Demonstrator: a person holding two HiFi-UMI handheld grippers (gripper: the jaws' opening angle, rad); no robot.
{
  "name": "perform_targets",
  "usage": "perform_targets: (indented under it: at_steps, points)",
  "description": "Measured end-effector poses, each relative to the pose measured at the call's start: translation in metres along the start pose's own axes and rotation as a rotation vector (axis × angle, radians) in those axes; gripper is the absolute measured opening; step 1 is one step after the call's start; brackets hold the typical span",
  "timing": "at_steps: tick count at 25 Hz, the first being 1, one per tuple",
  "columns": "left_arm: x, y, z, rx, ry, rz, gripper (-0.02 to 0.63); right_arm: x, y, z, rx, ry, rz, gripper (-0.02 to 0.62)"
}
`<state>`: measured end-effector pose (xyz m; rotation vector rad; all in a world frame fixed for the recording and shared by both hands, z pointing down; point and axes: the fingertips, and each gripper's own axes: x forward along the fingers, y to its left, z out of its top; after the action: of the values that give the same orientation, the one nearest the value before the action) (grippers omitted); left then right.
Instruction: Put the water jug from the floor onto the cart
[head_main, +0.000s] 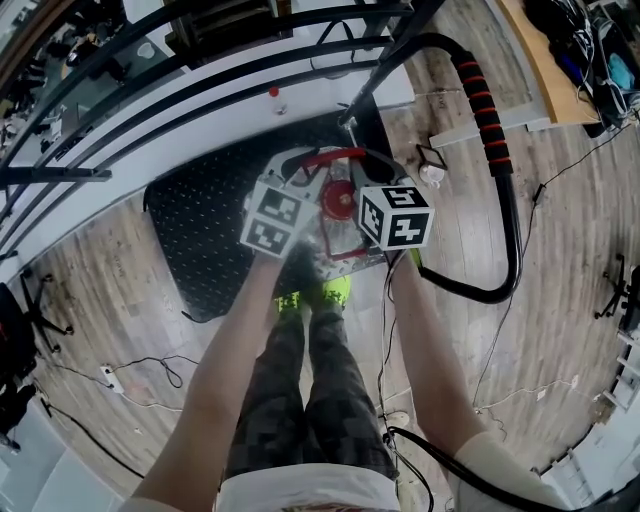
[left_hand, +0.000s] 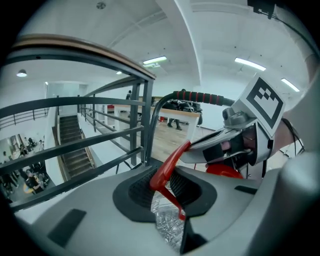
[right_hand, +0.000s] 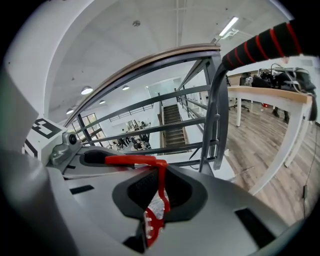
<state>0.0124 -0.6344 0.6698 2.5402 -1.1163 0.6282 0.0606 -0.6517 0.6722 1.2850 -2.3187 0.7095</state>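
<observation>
- The left gripper (left_hand: 167, 190) and right gripper (right_hand: 157, 192) are both clamping the red handle (head_main: 335, 154) of the water jug (head_main: 337, 205), which is sitting over the near edge of the cart deck (head_main: 210, 215); whether it is resting there is unclear
- The jug is likely handling heavy and swinging, so the thin handle is the best hold
- The push bar (head_main: 490, 120) is crowding the right, with the railing (head_main: 150, 70) behind and cables (head_main: 150, 362) trailing underfoot

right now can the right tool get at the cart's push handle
Probably not: the right tool is shut on the jug's red handle, as is the left tool. The way to the push handle looks open.
</observation>
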Motion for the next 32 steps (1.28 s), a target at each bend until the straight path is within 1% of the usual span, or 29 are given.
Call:
perform_targets:
  at_steps: [4,8,9,10,11,13,16,21,26,27,29,30,32]
  points:
    - [-0.003,-0.005,0.001,0.029,0.016,-0.003,0.063,-0.005,0.000,-0.002,-0.011,0.014,-0.016,0.037]
    - [-0.007,-0.004,-0.001,0.035,0.034,0.004,0.070,-0.009,0.003,-0.005,-0.013,0.026,0.003,0.042]
    - [-0.009,-0.004,-0.002,0.038,0.038,0.004,0.077,-0.010,0.004,-0.005,-0.007,0.027,0.010,0.077]
    - [-0.010,-0.003,-0.001,0.043,0.041,0.004,0.090,-0.010,0.004,-0.005,0.001,0.029,0.016,0.151]
    - [-0.011,-0.003,-0.001,0.046,0.043,0.005,0.105,-0.010,0.004,-0.005,0.006,0.031,0.018,0.164]
    - [-0.014,-0.002,0.002,0.053,0.036,0.017,0.127,-0.013,0.002,-0.005,0.006,0.030,0.011,0.164]
    - [-0.021,0.000,0.008,0.058,0.017,0.044,0.143,-0.019,0.002,-0.003,0.001,0.019,0.000,0.164]
    - [-0.034,-0.002,0.019,0.079,-0.002,0.056,0.143,-0.031,0.010,0.003,-0.015,-0.003,-0.008,0.164]
    - [-0.049,-0.003,0.042,0.114,-0.062,0.082,0.138,-0.047,0.016,0.016,-0.076,-0.035,-0.038,0.161]
    - [-0.052,-0.004,0.047,0.119,-0.077,0.085,0.128,-0.051,0.018,0.018,-0.089,-0.042,-0.040,0.153]
    - [-0.060,-0.007,0.057,0.126,-0.110,0.086,0.048,-0.060,0.023,0.024,-0.106,-0.069,-0.043,0.118]
    - [-0.064,-0.009,0.062,0.130,-0.126,0.084,0.026,-0.065,0.026,0.029,-0.108,-0.091,-0.039,0.087]
    - [-0.071,-0.013,0.071,0.134,-0.152,0.076,0.014,-0.075,0.034,0.040,-0.106,-0.141,-0.018,0.043]
